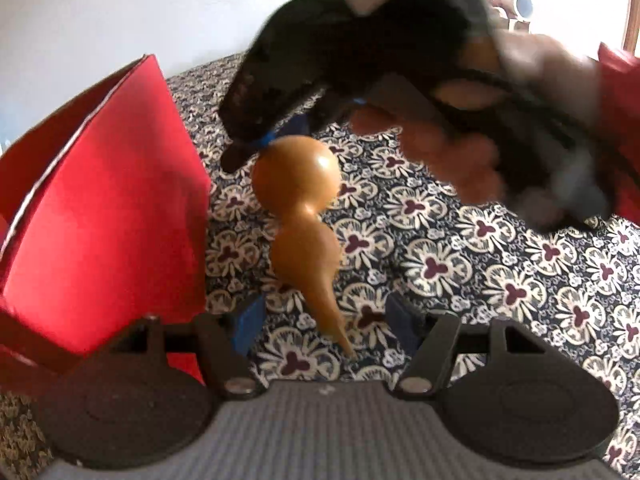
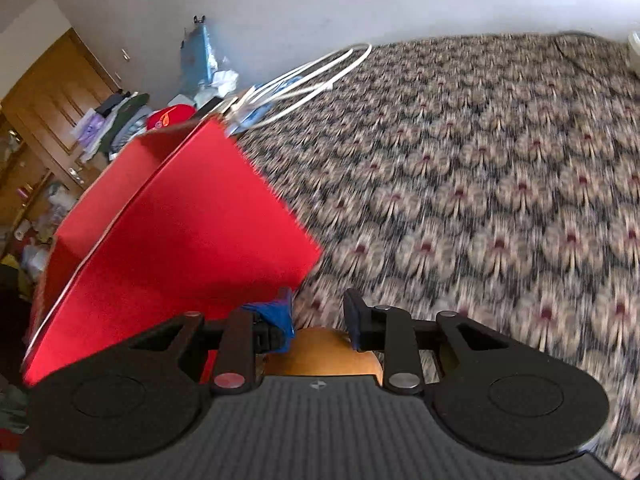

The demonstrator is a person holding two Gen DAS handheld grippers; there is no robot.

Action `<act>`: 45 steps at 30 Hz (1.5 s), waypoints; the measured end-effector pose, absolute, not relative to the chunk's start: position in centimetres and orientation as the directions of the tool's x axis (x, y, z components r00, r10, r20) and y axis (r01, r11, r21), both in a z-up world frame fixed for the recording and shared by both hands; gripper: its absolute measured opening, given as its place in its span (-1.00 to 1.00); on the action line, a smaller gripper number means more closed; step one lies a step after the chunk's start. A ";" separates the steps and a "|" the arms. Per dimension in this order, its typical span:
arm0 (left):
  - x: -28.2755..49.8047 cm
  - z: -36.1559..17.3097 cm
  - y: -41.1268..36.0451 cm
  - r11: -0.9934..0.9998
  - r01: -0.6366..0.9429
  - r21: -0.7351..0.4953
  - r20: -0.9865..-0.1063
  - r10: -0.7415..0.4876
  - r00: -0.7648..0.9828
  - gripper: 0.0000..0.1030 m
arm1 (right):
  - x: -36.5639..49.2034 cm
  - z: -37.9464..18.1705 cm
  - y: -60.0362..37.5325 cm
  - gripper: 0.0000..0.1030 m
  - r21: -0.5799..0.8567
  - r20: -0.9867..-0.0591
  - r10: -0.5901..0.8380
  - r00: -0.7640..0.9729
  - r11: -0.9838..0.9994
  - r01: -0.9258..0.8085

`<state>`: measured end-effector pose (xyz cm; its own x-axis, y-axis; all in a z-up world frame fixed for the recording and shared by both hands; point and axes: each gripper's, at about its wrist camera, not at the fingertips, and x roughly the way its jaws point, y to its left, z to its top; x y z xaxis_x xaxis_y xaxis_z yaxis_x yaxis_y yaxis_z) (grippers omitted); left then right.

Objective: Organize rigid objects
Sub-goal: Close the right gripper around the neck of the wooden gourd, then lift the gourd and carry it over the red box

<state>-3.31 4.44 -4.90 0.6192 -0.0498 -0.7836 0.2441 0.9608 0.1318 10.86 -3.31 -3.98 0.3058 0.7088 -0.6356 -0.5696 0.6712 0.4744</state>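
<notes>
My right gripper (image 1: 280, 136) is on the gourd (image 1: 298, 216), a tan wooden double-bulb piece with a long tapering stem. It lies on the patterned bedspread (image 1: 460, 272) just beside the red box (image 1: 104, 216), near the box's right wall. The long axis runs from the fat bulb, far from me, down to the thin stem tip, which points back at my left gripper (image 1: 322, 316). So the stem end is the nearer end for my left, the bulb end for my right. In the left wrist view my right gripper comes in from above, blurred, its blue-tipped fingers (image 1: 264, 142) meeting the top of the large bulb. In the right wrist view the bulb (image 2: 320, 354) sits between the jaws, but I cannot tell whether the pads actually press on it or only straddle it. Left jaws stand apart and empty, the stem tip lying in the gap between them without touching either pad (image 1: 248, 320). The box opening is to the left of the gourd in both views, its rim higher than the gourd. My guess: the coming move is a lift by the right hand, then over the near wall into the box. The bulb is round and glossy, so a slip is likely.
</notes>
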 end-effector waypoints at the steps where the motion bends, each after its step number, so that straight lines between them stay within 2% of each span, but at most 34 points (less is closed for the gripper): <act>1: -3.4 -4.9 4.4 0.962 0.242 0.126 -0.788 -0.051 0.614 0.32 | 10.1 -4.0 -3.7 -0.79 0.486 -0.634 0.715 0.295 0.665 -0.567; 6: -4.5 -4.6 3.9 0.970 0.227 0.091 -0.807 -0.062 0.587 0.32 | 7.5 -4.0 -5.3 -0.78 0.547 -0.618 0.737 0.272 0.652 -0.524; 12: -6.8 -4.2 3.2 0.974 0.222 0.048 -0.823 -0.087 0.561 0.32 | 5.3 -4.0 -7.8 -0.77 0.674 -0.552 0.781 0.292 0.624 -0.395; 13: -7.1 -4.1 3.1 0.974 0.222 0.045 -0.822 -0.090 0.562 0.30 | 5.0 -3.9 -8.3 -0.77 0.685 -0.542 0.781 0.310 0.625 -0.374; 16: -7.4 -3.6 2.5 0.973 0.227 0.046 -0.827 -0.091 0.555 0.03 | 4.2 -3.8 -10.5 -0.77 0.735 -0.512 0.775 0.370 0.618 -0.278; 17: -7.5 -3.5 2.3 0.973 0.228 0.043 -0.830 -0.092 0.551 0.03 | 3.9 -3.8 -11.3 -0.76 0.749 -0.506 0.772 0.384 0.614 -0.248; 22: -8.1 -3.0 1.6 0.974 0.222 0.048 -0.824 -0.087 0.560 0.03 | 1.7 -3.9 -13.1 -0.74 0.761 -0.511 0.774 0.374 0.609 -0.223; 24: -8.0 -3.0 1.3 0.972 0.228 0.055 -0.821 -0.086 0.564 0.14 | 0.9 -4.0 -13.4 -0.74 0.763 -0.511 0.779 0.363 0.606 -0.226; 25: -8.1 -3.1 1.1 0.970 0.232 0.068 -0.818 -0.079 0.570 0.27 | 0.7 -4.2 -13.4 -0.74 0.765 -0.510 0.784 0.355 0.602 -0.229; 33: -6.8 -3.8 0.9 0.951 0.276 0.137 -0.795 -0.061 0.604 0.22 | 0.4 -5.8 -10.9 -0.73 0.767 -0.527 0.807 0.265 0.586 -0.260; 39: -6.9 -3.8 0.9 0.952 0.277 0.133 -0.786 -0.069 0.614 -0.08 | 1.7 -7.2 -9.8 -0.71 0.783 -0.533 0.810 0.243 0.581 -0.222; 41: -7.1 -3.8 0.9 0.950 0.281 0.139 -0.785 -0.067 0.616 -0.28 | 1.7 -7.7 -9.8 -0.72 0.791 -0.529 0.814 0.241 0.575 -0.207; 45: -7.4 -3.8 0.8 0.945 0.295 0.139 -0.789 -0.074 0.610 -0.31 | 0.8 -7.7 -10.6 -0.73 0.793 -0.527 0.819 0.227 0.570 -0.214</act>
